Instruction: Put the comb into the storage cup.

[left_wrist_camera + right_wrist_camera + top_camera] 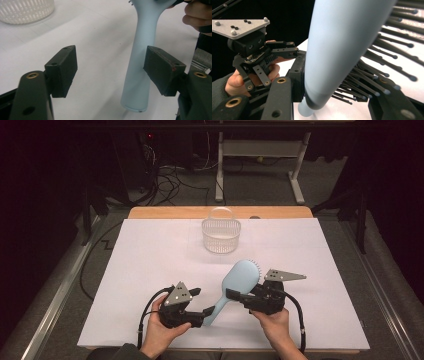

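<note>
Nearest, the left gripper (206, 311) stands wide open around the brush (233, 285) handle's tip – one jaw just beside it, the other apart – while the right gripper (233, 294) is clamped on the brush's neck, holding it tilted over the white table (150, 260), the basket (221, 233) well beyond.
</note>
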The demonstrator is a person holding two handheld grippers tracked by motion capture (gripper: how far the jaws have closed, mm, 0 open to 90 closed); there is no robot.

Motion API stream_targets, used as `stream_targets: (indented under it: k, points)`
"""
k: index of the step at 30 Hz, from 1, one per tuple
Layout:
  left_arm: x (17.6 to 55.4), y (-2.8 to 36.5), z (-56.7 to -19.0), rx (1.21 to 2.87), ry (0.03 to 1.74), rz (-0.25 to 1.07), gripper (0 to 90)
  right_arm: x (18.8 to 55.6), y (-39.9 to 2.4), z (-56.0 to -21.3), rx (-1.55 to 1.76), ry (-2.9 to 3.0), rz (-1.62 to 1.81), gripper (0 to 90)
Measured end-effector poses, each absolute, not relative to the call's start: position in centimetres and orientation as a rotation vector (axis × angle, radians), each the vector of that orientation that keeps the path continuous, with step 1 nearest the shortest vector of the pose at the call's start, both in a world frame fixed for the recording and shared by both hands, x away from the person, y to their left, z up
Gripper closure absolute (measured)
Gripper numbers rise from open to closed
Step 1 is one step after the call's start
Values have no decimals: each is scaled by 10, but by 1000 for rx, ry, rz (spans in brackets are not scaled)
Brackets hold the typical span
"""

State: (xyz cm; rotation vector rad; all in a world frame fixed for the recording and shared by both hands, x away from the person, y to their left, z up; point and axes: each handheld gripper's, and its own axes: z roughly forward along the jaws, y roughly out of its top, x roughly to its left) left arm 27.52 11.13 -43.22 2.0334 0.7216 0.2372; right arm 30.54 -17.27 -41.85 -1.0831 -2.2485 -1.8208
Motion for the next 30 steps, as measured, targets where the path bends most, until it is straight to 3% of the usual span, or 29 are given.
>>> stream_targets:
  k: [12,30]
  points:
    - [280,139,-431,1975,787,291,196,306,-178,-412,-1113,-2269,-1821,554]
    - [284,206,-432,1887,899,353,160,309,-193,-397,-1158,-2364,-1772,554]
